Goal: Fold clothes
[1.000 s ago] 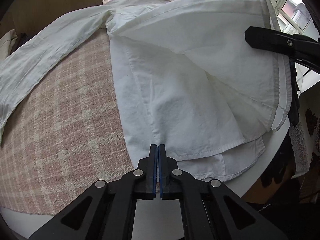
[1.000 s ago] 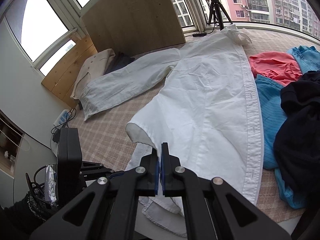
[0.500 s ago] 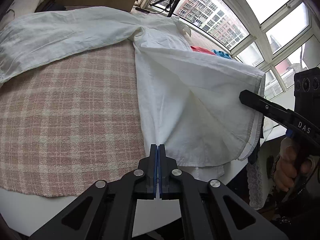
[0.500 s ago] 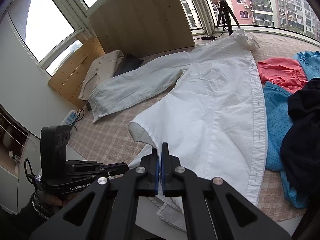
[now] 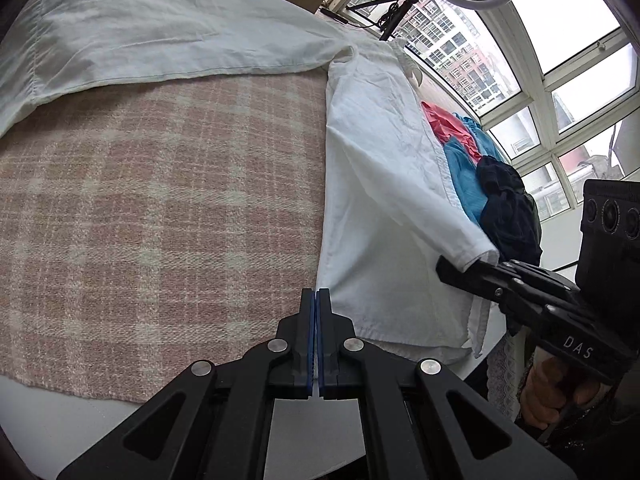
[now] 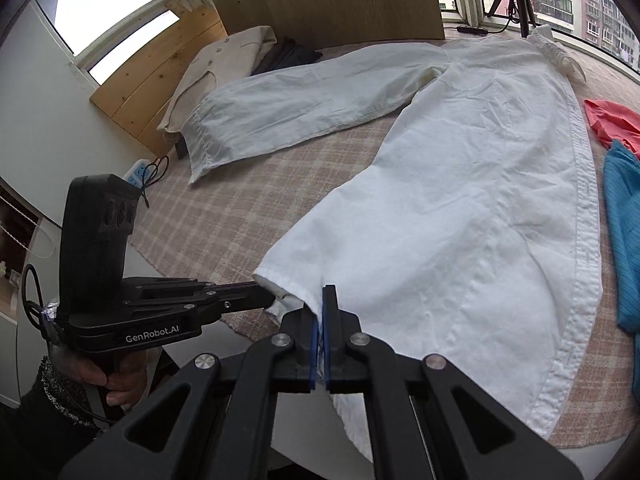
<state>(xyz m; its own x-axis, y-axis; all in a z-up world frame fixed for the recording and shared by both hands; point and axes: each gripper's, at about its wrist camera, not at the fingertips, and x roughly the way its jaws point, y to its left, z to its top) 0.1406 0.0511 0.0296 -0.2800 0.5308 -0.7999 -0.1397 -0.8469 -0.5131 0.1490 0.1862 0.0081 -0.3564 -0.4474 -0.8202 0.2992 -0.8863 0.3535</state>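
Both pinching white shirt [image 6: 460, 208] hem: left hand-held gripper [image 6: 264, 300] and right hand-held gripper [image 6: 320, 340] clamping thin cloth; hem risking slipping out mid-fold, bunching over plaid table [image 5: 160, 200].

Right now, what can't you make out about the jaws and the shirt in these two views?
- Left wrist view: whether the left gripper pinches the white shirt; its shut jaws hide the contact.
- Right wrist view: how much hem the right gripper holds; its jaws cover it.
- Both views: the shirt's other sleeve; folded fabric hides it.
- Right wrist view: the dark garment, behind the beige jacket.
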